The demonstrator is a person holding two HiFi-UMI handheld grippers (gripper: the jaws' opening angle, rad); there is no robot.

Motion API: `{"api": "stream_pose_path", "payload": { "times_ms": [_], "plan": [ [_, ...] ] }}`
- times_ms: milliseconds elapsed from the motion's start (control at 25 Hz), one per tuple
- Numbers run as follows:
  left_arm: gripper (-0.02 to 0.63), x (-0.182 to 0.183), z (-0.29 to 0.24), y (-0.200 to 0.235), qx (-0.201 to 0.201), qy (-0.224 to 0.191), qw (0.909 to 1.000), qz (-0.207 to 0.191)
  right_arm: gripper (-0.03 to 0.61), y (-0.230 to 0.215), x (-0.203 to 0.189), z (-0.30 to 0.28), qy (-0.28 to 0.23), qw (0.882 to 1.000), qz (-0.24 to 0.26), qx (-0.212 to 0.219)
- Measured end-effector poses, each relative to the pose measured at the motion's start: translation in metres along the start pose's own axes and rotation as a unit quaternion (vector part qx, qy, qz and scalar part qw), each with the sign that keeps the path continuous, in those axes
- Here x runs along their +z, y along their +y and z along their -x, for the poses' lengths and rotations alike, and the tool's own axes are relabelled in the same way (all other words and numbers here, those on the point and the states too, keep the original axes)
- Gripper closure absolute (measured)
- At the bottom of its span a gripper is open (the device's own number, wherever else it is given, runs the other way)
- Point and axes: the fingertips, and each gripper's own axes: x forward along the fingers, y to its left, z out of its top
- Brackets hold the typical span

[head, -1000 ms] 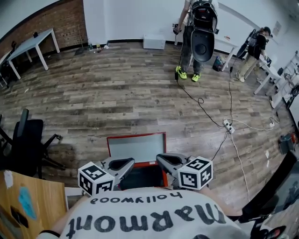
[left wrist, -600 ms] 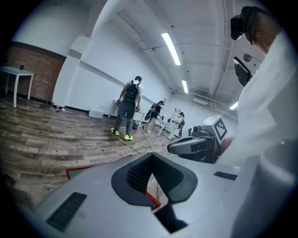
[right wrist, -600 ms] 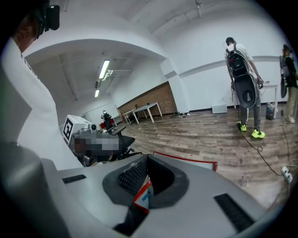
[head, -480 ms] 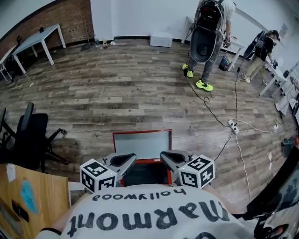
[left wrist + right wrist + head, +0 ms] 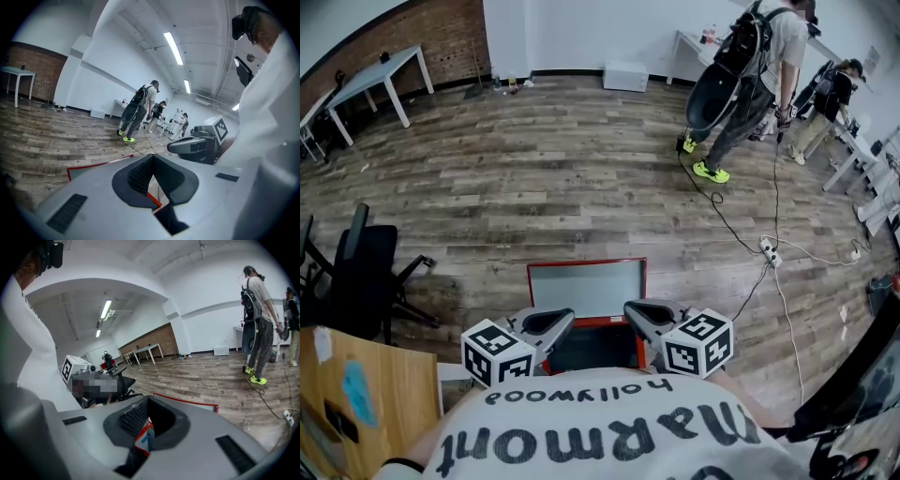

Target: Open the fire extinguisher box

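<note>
Fire extinguisher box [image 5: 592, 349] sits on the wood floor [image 5: 534, 187] right in front of the wearer, partly hidden under the two tongs. Red-framed door [image 5: 587, 288] is swung away from the body, grey panel facing up. Dark inside of the box shows between the tongs. My read: the box is already open, or nearly.

Left tongs [image 5: 564, 321]: closed tip to tip, nothing between them; only the red edge of the box shows through the gap behind the tips. Right tongs [image 5: 630, 311]: closed too and empty. Both are held close to the chest, above the box, touching neither box nor door.

Risks from here:
- Neither pair of tongs has hold of the door. If it isn't resting fully back, it could drop shut.
- Closed tongs must be opened before any grip on the door edge. Pushing in while closed would only nudge the thin frame or slide the box.
- Cable [image 5: 722, 220] and power strip [image 5: 763, 252] lie on the floor to the right, and a person with a backpack [image 5: 748, 66] is walking farther off. Both are well apart from the box, low concern.
- Office chair [image 5: 358, 281] stands to the left, clear of the box.
</note>
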Motion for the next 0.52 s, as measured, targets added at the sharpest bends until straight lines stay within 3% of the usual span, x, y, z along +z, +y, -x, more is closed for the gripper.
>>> {"api": "stream_pose_path", "payload": {
  "times_ms": [520],
  "plan": [
    [0.609,-0.0015,-0.0026,-0.0016,-0.003,0.001,1.0,0.0,0.569,-0.0036,-0.0027,0.0007,0.004,1.0,0.008,-0.008]
  ]
}}
